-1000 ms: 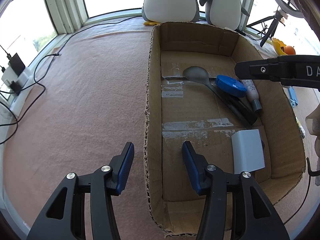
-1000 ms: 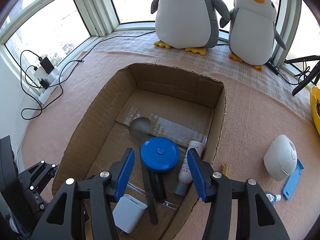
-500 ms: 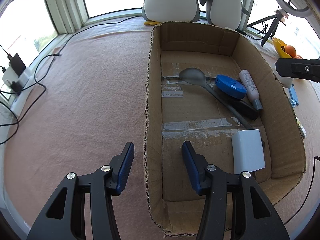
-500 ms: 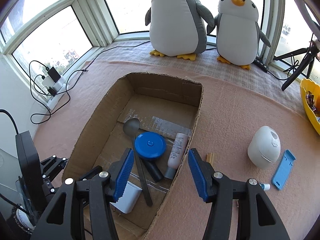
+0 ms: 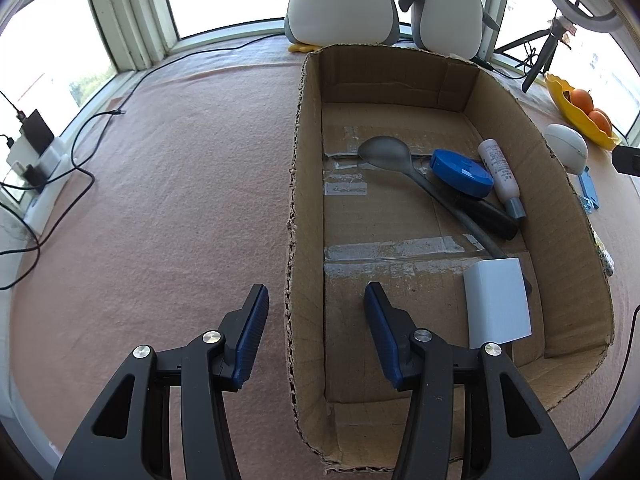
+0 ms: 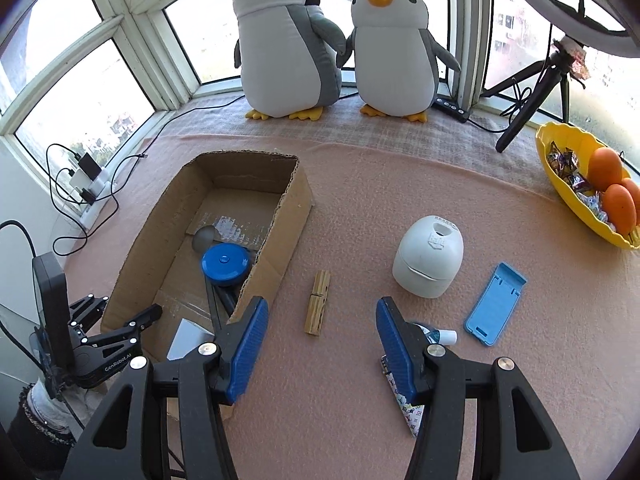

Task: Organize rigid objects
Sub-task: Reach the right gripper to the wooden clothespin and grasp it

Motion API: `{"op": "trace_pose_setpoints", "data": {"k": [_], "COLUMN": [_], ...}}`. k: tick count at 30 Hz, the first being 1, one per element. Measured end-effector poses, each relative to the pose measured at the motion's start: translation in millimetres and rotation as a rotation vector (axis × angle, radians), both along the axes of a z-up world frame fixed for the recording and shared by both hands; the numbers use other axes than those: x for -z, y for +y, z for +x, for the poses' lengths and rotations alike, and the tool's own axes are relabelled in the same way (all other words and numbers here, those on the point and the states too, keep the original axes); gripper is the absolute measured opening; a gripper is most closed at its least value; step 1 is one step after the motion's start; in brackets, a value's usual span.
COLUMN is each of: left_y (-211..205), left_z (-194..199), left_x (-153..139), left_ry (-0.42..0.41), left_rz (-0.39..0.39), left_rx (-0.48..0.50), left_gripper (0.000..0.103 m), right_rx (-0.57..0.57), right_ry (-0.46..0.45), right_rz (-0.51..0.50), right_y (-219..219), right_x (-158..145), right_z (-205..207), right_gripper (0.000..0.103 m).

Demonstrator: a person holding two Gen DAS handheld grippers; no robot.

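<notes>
The open cardboard box [image 5: 500,92] holds a grey spoon [image 5: 386,152], a blue round lid [image 5: 460,172], a white tube [image 5: 498,164], a black handle [image 5: 488,216] and a white block [image 5: 496,300]. My left gripper [image 5: 315,292] stands open astride the box's left wall, and its pads do not touch the cardboard. My right gripper [image 6: 322,305] is open and empty above the pink cloth, right of the box [image 6: 296,208]. Just ahead of it lies a wooden clothespin [image 6: 318,302]. A white egg-shaped device [image 6: 430,256], a blue phone stand [image 6: 496,302] and a small bottle [image 6: 440,336] lie to the right.
Two plush penguins [image 6: 288,48] stand at the window behind the box. A yellow bowl with oranges [image 6: 568,184] and a tripod [image 6: 532,92] are at the far right. Cables and a power strip [image 6: 88,184] run along the left edge. A patterned packet [image 6: 408,408] lies under my right finger.
My right gripper has moved right, from over the box to over the cloth by the clothespin, and has left the left wrist view. The left gripper has stayed put.
</notes>
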State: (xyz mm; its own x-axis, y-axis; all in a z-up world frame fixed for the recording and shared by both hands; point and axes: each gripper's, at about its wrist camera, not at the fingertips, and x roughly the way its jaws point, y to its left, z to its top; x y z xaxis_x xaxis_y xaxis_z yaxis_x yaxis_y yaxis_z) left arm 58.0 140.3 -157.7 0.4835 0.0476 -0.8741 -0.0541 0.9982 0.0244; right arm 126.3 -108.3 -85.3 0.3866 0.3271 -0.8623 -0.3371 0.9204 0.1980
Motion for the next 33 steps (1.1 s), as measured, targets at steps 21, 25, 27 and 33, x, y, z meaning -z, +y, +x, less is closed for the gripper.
{"op": "trace_pose_setpoints", "data": {"k": [21, 25, 27, 33], "left_y": [-1, -1, -1, -2], "left_z": [0, 0, 0, 0], "left_x": [0, 0, 0, 0], "left_ry": [0.001, 0.001, 0.001, 0.001], "left_rz": [0.0, 0.0, -0.001, 0.0], "left_rx": [0.0, -0.001, 0.0, -0.001], "left_gripper": [0.051, 0.051, 0.051, 0.051], "right_rx": [-0.059, -0.051, -0.052, -0.053], "right_ry": [0.14, 0.154, 0.156, 0.162], "right_rz": [-0.033, -0.045, -0.052, -0.087], "right_y": [24, 28, 30, 36], "right_x": [63, 71, 73, 79], "right_z": [19, 25, 28, 32], "right_gripper": [0.031, 0.027, 0.027, 0.022]}}
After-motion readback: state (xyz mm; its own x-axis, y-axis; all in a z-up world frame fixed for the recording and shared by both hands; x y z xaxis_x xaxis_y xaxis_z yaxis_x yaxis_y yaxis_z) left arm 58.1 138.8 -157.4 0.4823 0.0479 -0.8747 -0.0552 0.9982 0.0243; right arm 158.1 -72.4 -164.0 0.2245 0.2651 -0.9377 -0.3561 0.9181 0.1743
